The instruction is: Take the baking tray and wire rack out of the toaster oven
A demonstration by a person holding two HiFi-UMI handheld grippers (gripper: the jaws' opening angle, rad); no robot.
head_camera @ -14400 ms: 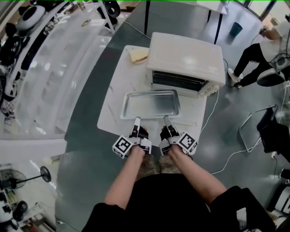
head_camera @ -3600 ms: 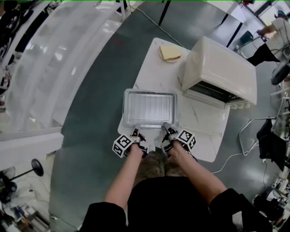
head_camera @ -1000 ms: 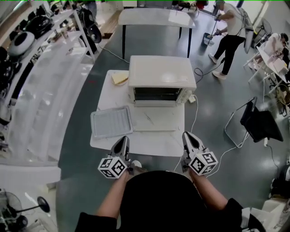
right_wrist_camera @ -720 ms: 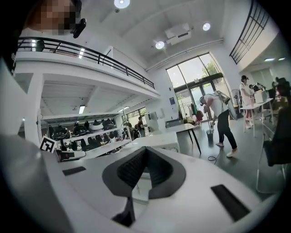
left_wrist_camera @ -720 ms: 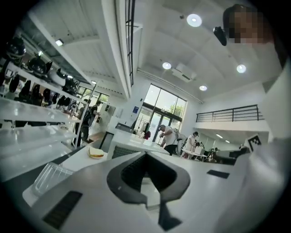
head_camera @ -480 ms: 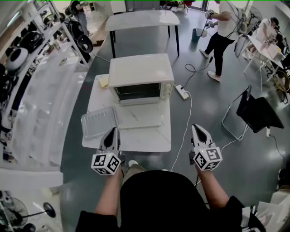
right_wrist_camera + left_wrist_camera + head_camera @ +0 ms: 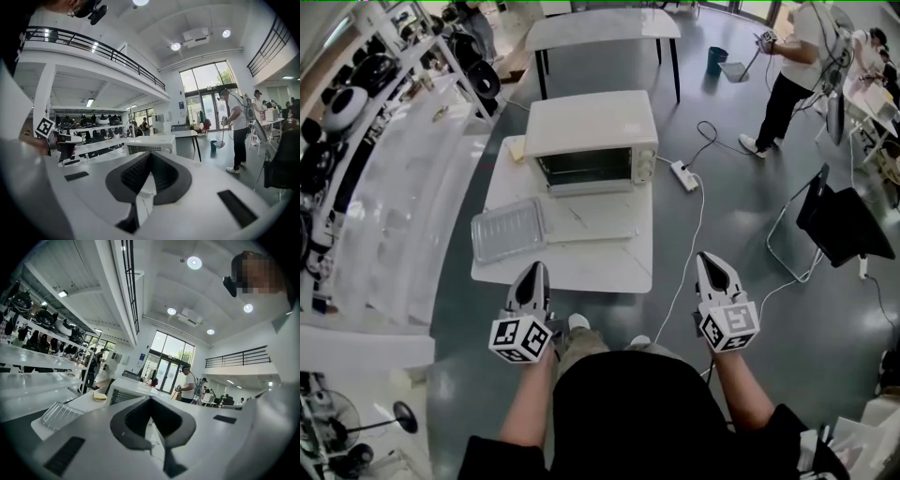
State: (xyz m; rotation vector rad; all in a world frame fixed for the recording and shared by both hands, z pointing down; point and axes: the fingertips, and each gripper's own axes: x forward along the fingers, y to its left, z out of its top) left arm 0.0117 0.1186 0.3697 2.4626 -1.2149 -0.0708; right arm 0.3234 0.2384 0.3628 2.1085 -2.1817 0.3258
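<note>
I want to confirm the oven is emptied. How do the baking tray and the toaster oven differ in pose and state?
The baking tray lies flat and shallow at the table's front left; the toaster oven stands boxy at the back. The tray is silvery metal and carries the wire rack; the oven is cream, with its door folded down open. Both rest on the same white table.

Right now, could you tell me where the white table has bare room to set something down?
Bare: the front strip of the table, between the open oven door and the near edge, right of the baking tray. Crowded: the back, with toaster oven and bread.
</note>
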